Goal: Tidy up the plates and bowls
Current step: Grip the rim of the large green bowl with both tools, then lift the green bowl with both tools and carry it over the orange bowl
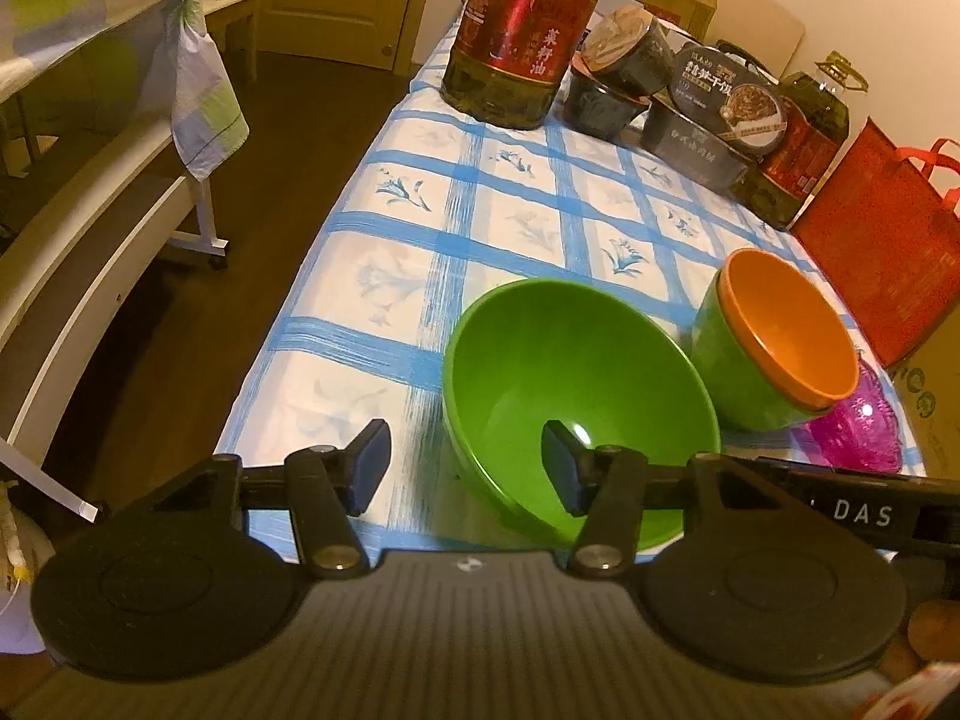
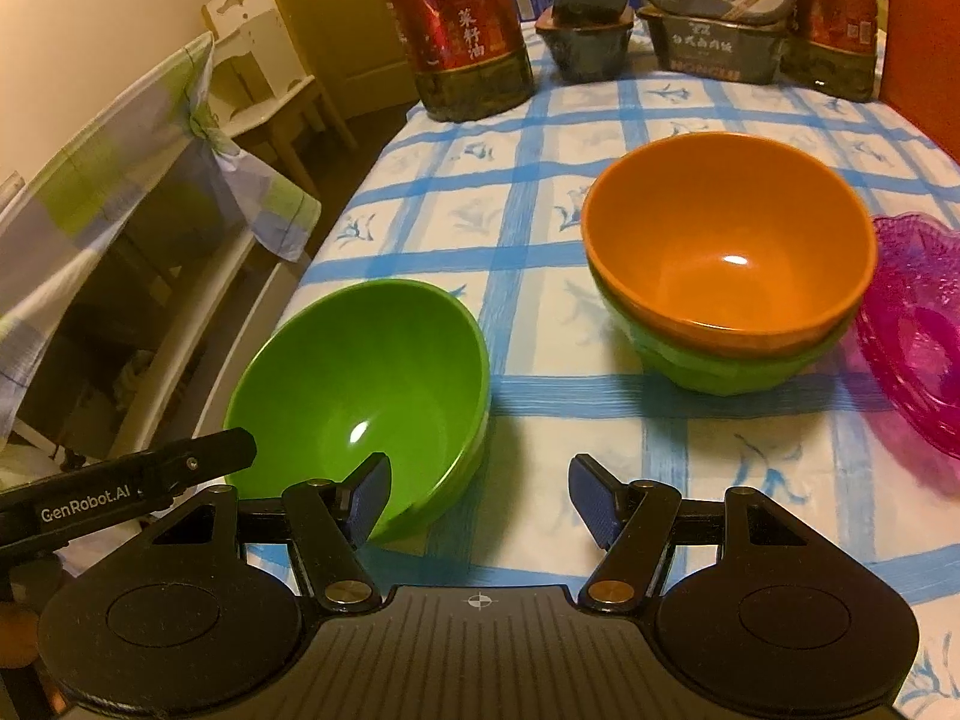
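Note:
A loose green bowl [image 1: 576,396] [image 2: 366,384] sits near the front left edge of the table. An orange bowl [image 1: 786,330] [image 2: 726,240] is nested in a second green bowl [image 1: 738,384] [image 2: 720,360] to its right. A pink glass plate [image 1: 858,426] [image 2: 918,330] lies at the far right. My left gripper [image 1: 465,468] is open, its jaws on either side of the loose green bowl's near left rim without closing on it. My right gripper [image 2: 480,495] is open and empty, its left finger over the same bowl's near right rim.
The table has a blue-checked cloth [image 1: 420,204] [image 2: 540,192]. Oil bottles [image 1: 522,30] [image 2: 462,30], dark food boxes [image 1: 708,102] [image 2: 714,12] and a red bag [image 1: 882,240] line the back. A covered rack [image 1: 90,90] [image 2: 120,180] stands left of the table.

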The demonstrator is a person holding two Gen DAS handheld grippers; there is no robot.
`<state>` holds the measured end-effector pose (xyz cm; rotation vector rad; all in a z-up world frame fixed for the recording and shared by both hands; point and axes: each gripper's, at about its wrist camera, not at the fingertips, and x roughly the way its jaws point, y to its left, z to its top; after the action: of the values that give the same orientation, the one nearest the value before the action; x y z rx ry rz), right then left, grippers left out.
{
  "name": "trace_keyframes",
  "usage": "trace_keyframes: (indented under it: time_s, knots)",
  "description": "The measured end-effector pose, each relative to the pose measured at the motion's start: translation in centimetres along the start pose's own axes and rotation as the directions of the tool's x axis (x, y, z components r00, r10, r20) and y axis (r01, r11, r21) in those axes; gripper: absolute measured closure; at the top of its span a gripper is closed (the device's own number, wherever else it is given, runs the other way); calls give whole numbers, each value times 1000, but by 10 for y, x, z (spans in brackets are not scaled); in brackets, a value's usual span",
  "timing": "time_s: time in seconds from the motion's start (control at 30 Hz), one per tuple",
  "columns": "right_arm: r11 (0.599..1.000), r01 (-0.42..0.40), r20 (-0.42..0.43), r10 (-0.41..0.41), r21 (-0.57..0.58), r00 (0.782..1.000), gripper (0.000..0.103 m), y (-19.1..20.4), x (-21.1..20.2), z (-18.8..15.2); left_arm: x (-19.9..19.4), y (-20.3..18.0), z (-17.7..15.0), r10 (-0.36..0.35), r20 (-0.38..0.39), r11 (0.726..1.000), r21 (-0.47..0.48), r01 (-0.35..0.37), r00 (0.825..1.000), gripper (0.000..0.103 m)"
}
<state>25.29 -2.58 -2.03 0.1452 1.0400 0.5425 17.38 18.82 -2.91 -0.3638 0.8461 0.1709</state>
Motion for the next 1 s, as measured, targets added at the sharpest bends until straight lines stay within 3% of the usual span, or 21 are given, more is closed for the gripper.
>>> trace_keyframes:
  time_s: [0.17,0.27,0.63,0.77,1.0]
  knots:
    - [1000,-10,-15,10,5,1000,38,-1,10,2,9,0,2,7,-6,1000,17,-6,1000,56]
    - [1000,-27,-36,27,-2,999,53,0,17,3,14,1,3,7,-9,1000,23,-6,1000,62]
    - [999,-42,-50,40,-22,998,74,6,31,2,24,2,4,15,-16,999,33,-15,1000,80]
    - [998,-35,-48,33,-44,998,75,9,31,2,22,0,4,14,-14,999,46,-13,1000,86]
    - [997,-30,-45,27,-65,999,77,10,24,-2,15,-10,-2,26,-12,997,74,-25,1000,86]
